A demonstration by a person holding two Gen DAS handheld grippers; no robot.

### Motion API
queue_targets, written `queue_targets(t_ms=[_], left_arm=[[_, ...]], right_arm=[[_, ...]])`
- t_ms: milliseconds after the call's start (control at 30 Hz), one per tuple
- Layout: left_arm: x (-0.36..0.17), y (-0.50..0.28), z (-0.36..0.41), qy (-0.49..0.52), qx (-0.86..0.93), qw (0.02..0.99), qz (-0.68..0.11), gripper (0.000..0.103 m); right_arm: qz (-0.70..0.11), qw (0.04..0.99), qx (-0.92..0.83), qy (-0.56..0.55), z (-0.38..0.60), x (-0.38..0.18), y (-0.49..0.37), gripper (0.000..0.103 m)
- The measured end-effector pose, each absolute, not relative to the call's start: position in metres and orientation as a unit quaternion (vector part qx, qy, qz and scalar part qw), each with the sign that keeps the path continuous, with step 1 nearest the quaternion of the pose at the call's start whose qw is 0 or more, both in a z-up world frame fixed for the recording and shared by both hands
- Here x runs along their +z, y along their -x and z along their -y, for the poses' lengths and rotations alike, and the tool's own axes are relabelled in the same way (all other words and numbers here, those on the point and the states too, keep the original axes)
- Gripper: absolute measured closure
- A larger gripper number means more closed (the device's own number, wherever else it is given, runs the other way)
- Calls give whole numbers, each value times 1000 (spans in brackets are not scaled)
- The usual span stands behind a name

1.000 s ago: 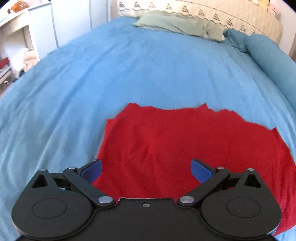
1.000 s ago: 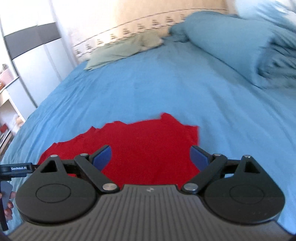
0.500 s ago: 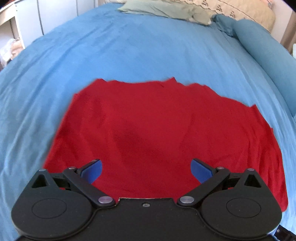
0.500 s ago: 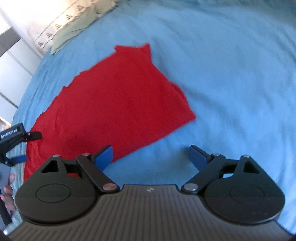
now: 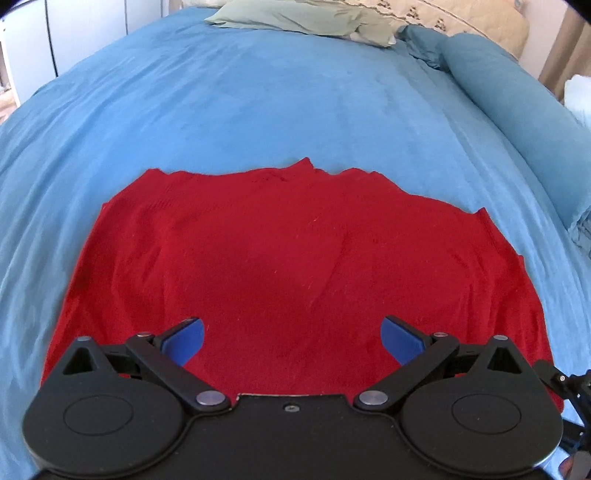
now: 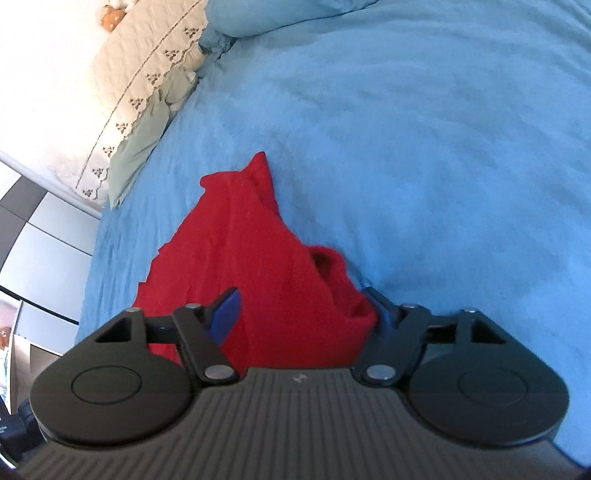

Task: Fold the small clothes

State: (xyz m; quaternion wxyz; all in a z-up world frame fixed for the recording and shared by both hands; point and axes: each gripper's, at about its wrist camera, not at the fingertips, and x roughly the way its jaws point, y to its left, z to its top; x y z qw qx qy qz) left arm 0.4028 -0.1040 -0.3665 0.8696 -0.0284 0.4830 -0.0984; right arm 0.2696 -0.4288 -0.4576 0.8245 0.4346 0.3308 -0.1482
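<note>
Bed [image 5: 280, 96]: blue cover takes up most of both views, with a green pillow [image 5: 295, 20] up at the headboard end.
Garment: red garment [image 5: 295, 266] is spread mostly flat on the cover near the foot of the bed, far edge a bit ragged.
Left gripper [image 5: 291, 338]: hovering over the near hem, jaws wide apart, nothing between them.
Right gripper [image 6: 301, 312]: down at the garment's right edge, rolled sideways (hence the tilted view), jaws apart and straddling a bunched-up bit of red cloth. It doesn't look pinched yet.
Risk: if the right jaws close on that bunch, I'd guess they grab several layers, or some of the cover underneath, and the fold comes out lumpy.
Other risk: left isn't holding anything, so pulling from the right alone could drag the whole piece sideways.
</note>
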Motion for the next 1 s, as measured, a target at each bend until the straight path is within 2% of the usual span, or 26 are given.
queue_targets(t_ms=[67, 133, 200, 633, 800, 1000], left_arm=[[-368, -405, 105, 22, -100, 869, -484, 0], [-371, -407, 105, 15, -99, 868, -487, 0], [-376, -410, 106, 8, -99, 864, -493, 0], [-405, -417, 113, -59, -113, 837, -532, 0], [-379, -420, 83, -29, -123, 839, -530, 0], [-339, -408, -1, -32, -86, 861, -500, 0]], right_arm=[[-340, 828, -153, -419, 429, -457, -275, 38], [-350, 830, -154, -406, 430, -456, -279, 61], [-354, 830, -144, -407, 432, -457, -278, 72], [-324, 872, -83, -357, 394, -386, -295, 75], [-316, 882, -38, -347, 354, -346, -336, 75], [-312, 896, 107, -296, 256, -306, -389, 75]])
